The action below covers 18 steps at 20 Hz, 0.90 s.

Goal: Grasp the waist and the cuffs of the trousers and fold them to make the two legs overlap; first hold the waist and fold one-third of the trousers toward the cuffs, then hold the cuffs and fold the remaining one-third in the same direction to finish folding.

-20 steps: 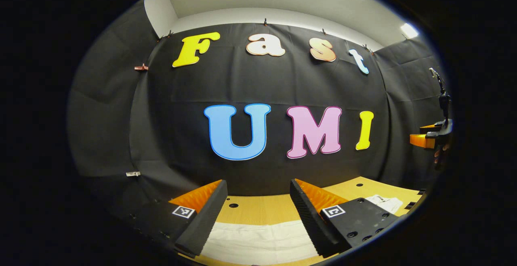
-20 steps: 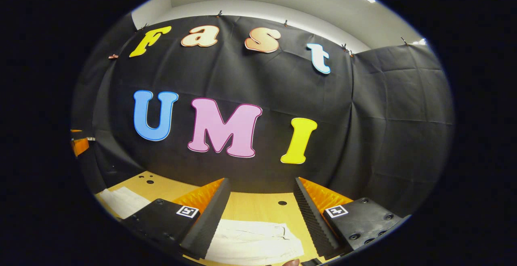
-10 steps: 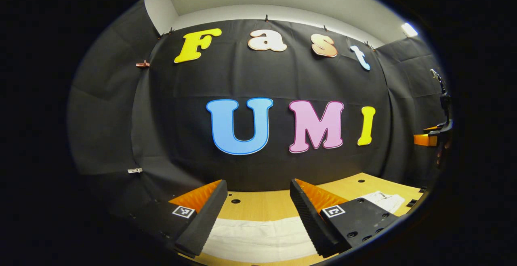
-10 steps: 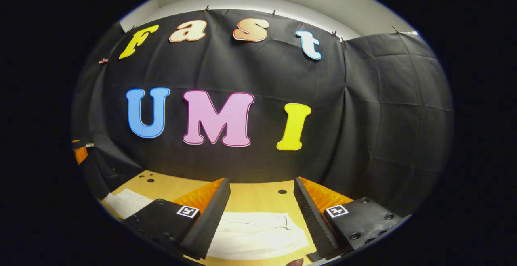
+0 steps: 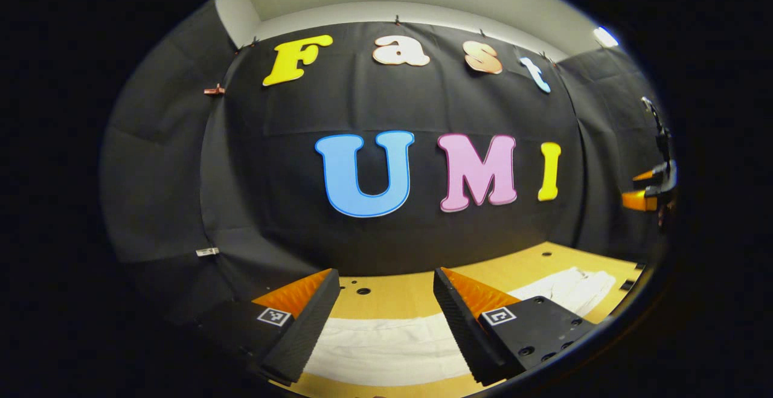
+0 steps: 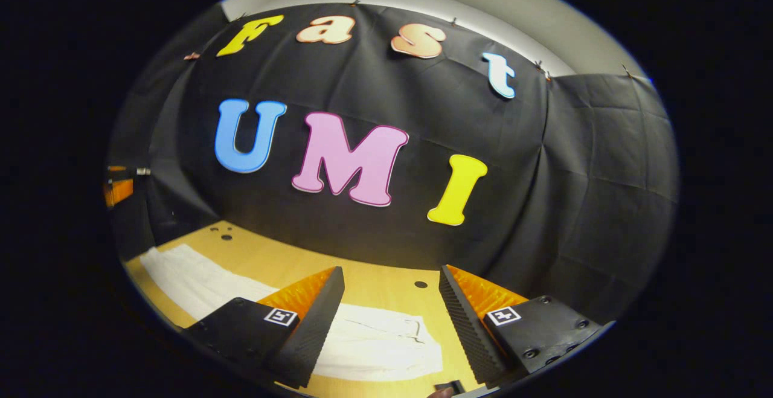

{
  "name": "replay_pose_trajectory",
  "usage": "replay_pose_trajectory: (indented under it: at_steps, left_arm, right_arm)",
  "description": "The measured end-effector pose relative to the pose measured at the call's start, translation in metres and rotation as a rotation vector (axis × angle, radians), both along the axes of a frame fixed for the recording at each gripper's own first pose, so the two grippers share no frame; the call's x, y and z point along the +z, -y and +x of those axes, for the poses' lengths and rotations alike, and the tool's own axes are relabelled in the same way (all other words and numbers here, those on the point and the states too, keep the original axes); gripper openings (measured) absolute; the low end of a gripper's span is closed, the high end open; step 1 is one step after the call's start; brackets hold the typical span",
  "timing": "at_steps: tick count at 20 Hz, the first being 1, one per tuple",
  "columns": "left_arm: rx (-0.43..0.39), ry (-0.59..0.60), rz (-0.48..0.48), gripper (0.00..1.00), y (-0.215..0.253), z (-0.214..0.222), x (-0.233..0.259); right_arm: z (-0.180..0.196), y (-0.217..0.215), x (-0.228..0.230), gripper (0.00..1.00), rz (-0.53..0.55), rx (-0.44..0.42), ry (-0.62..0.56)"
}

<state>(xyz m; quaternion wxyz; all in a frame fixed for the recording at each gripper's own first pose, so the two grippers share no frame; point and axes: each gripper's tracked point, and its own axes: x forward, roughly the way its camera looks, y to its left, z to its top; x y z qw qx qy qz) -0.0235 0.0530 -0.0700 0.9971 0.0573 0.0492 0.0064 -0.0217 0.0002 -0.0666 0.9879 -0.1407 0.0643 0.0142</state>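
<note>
White trousers (image 5: 386, 346) lie flat on the wooden table (image 5: 395, 298), stretched out lengthwise. In the left gripper view my left gripper (image 5: 381, 307) stands open above one end of them, nothing between its fingers. The same trousers (image 6: 380, 343) show in the right gripper view, where the waist end with a pocket seam lies under my open right gripper (image 6: 389, 304); the legs run off to the left (image 6: 187, 280). The right gripper (image 5: 649, 192) also shows far off at the right edge of the left gripper view.
The table top has small round holes (image 6: 421, 284) and ends at the black cloth wall close behind. Bare wood lies beyond the trousers toward the wall (image 6: 284, 259). The other gripper's body (image 6: 121, 189) shows at the left edge of the right gripper view.
Both cameras have tipped downward, so more of the table and trousers shows. The right gripper view has rolled slightly and now shows the long legs to the left. Both grippers stay open.
</note>
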Motion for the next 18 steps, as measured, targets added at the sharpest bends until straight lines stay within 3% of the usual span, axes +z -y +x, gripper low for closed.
replay_pose_trajectory:
  at_steps: [3, 9, 14, 18]
  left_arm:
    - [-0.064, -0.068, 0.172, 0.98, -0.011, -0.006, -0.041]
    - [-0.290, -0.294, 0.485, 0.96, -0.022, -0.021, -0.154]
    - [-0.427, -0.512, 0.695, 0.96, -0.047, -0.044, -0.245]
    - [-0.512, -0.673, 0.858, 0.96, -0.079, -0.041, -0.298]
  right_arm:
    - [-0.010, 0.008, -0.029, 0.98, -0.188, 0.052, -0.054]
    - [-0.037, 0.021, -0.115, 0.98, -0.484, 0.156, -0.210]
    - [-0.059, 0.026, -0.185, 0.97, -0.667, 0.266, -0.314]
    - [-0.068, 0.038, -0.230, 0.98, -0.717, 0.299, -0.408]
